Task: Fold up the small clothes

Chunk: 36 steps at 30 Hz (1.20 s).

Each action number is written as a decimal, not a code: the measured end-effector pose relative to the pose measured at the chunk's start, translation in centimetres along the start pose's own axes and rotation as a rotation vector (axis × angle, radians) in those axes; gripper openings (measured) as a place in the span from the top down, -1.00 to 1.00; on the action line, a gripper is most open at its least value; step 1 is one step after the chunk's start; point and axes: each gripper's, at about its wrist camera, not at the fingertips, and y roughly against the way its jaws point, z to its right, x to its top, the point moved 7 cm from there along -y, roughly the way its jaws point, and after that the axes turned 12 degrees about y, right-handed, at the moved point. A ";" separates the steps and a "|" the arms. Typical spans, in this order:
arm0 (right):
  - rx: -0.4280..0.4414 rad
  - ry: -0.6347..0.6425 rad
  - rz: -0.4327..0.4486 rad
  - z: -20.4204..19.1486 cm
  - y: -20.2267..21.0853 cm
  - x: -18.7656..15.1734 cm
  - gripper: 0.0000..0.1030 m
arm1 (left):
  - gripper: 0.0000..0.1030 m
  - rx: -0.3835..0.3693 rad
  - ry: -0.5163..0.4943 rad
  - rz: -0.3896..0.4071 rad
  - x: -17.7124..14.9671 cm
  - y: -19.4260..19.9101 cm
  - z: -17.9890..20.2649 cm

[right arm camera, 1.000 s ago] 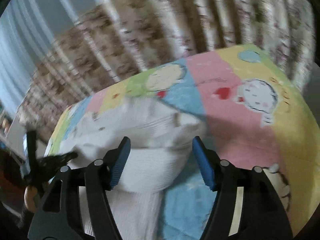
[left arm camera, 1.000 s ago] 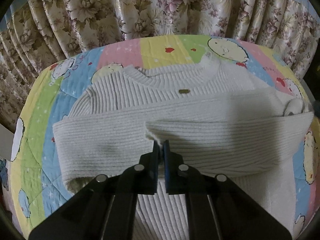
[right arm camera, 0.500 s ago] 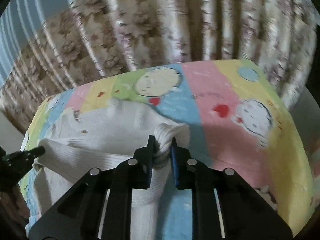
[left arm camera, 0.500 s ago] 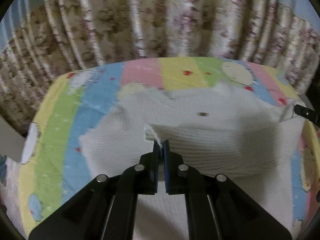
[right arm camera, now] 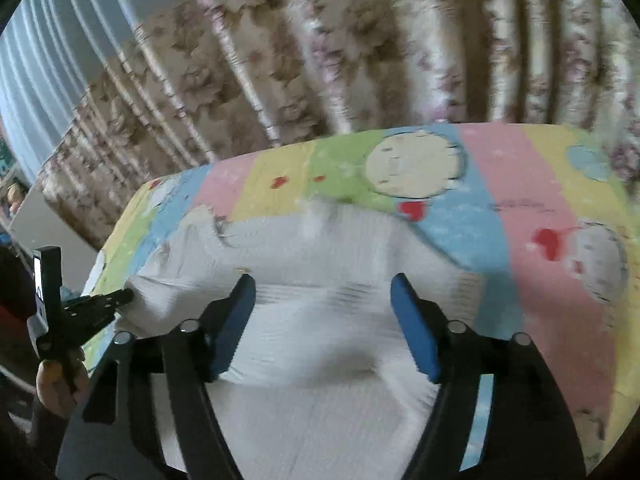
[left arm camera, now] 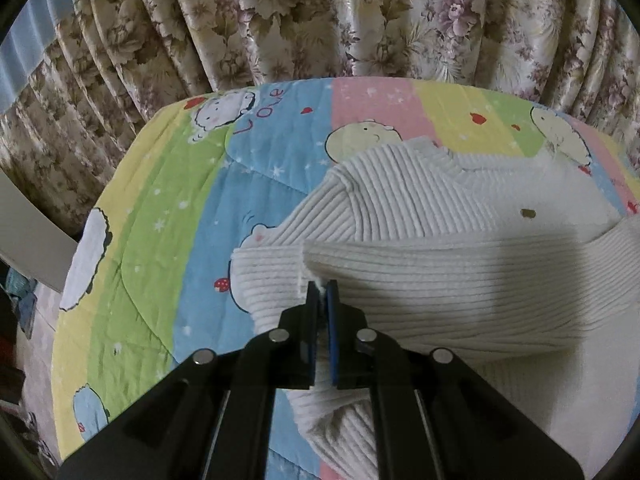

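A white ribbed knit sweater [left arm camera: 432, 216] lies on a colourful cartoon quilt [left arm camera: 168, 216], neck towards the curtain. One sleeve [left arm camera: 460, 280] is folded across its chest. My left gripper [left arm camera: 322, 288] is shut on the cuff end of that sleeve, just above the sweater's left side. In the right wrist view the sweater [right arm camera: 320, 248] fills the middle, blurred. My right gripper [right arm camera: 322, 292] is open and empty, jaws spread wide above the sweater's body. The left gripper [right arm camera: 120, 298] shows at the sweater's left edge.
A floral curtain [left arm camera: 320, 20] hangs behind the far edge of the bed. The quilt's left part [left arm camera: 120, 280] lies bare beside the sweater, its right part [right arm camera: 540, 240] likewise. A white board [left arm camera: 32, 236] stands at the left.
My right gripper was shut on the sweater's right shoulder fold and has let go, now open. My left gripper has carried the sleeve cuff further left across the sweater, still shut on it.
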 end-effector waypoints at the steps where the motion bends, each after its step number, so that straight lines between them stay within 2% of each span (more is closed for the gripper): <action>1: -0.013 0.000 -0.013 0.5 0.0 -0.5 -0.39 | 0.92 0.005 -0.004 0.002 0.0 -0.1 0.0; 3: -0.030 -0.005 -0.063 1.6 -0.6 -2.2 -0.32 | 0.92 0.012 -0.012 0.006 0.0 -0.3 0.1; 4: -0.025 -0.011 -0.089 1.9 -1.1 -3.0 -0.14 | 0.92 0.014 -0.012 0.005 0.0 -0.4 0.1; 6: -0.019 -0.010 -0.132 2.0 -2.6 -4.3 0.05 | 0.92 0.015 -0.012 0.007 0.1 -0.5 0.1; 8: -0.043 0.022 -0.135 1.9 -3.7 -4.8 0.28 | 0.92 0.013 -0.008 0.014 0.5 -0.6 0.1; 9: -0.056 0.035 -0.135 1.9 -4.0 -4.7 0.58 | 0.92 0.010 -0.005 0.018 0.6 -0.6 0.0; 10: -0.055 0.044 -0.125 1.9 -4.2 -4.4 0.70 | 0.92 0.004 0.002 0.018 0.9 -0.7 -0.2; 13: -0.045 0.064 -0.071 1.6 -3.8 -2.9 0.80 | 0.93 -0.020 0.049 0.016 2.0 -0.4 -1.4; 17: 0.028 0.077 -0.002 0.6 -2.1 -1.7 0.80 | 0.93 -0.038 0.115 0.027 2.3 0.9 -3.8; 23: 0.027 0.091 -0.102 1.9 -3.8 -5.0 0.73 | 0.91 -0.041 0.100 -0.037 -0.5 -0.3 -5.0; 24: 0.027 0.090 -0.103 2.1 -3.7 -5.2 0.70 | 0.86 -0.036 0.101 -0.036 -0.6 -0.2 -5.0; 25: 0.026 0.089 -0.105 2.2 -3.6 -5.2 0.58 | 0.84 -0.039 0.107 -0.036 -0.6 0.0 -5.1; 26: 0.018 0.092 -0.112 2.4 -3.4 -5.1 0.53 | 0.63 -0.042 0.124 -0.042 -0.4 0.3 -5.4; 27: 0.007 0.099 -0.114 2.5 -3.1 -5.0 0.40 | 0.27 -0.036 0.134 -0.039 -0.4 0.6 -5.7; 28: -0.003 0.100 -0.108 2.5 -2.6 -4.8 0.21 | 0.08 -0.032 0.146 -0.027 -0.2 1.2 -6.2; 29: -0.001 0.090 -0.082 2.5 -1.7 -4.4 0.16 | -0.12 -0.041 0.155 0.001 0.2 2.3 -6.4; 31: 0.006 0.054 -0.026 2.6 0.0 -3.4 0.04 | -0.14 -0.051 0.150 0.026 0.7 3.4 -6.2; 33: 0.009 0.026 0.006 2.7 0.7 -2.5 -0.07 | -0.24 -0.078 0.118 0.038 1.4 4.3 -4.6; 36: 0.051 0.012 -0.006 1.7 -0.3 -1.5 -0.10 | -0.28 -0.105 0.043 0.032 1.9 3.9 -0.9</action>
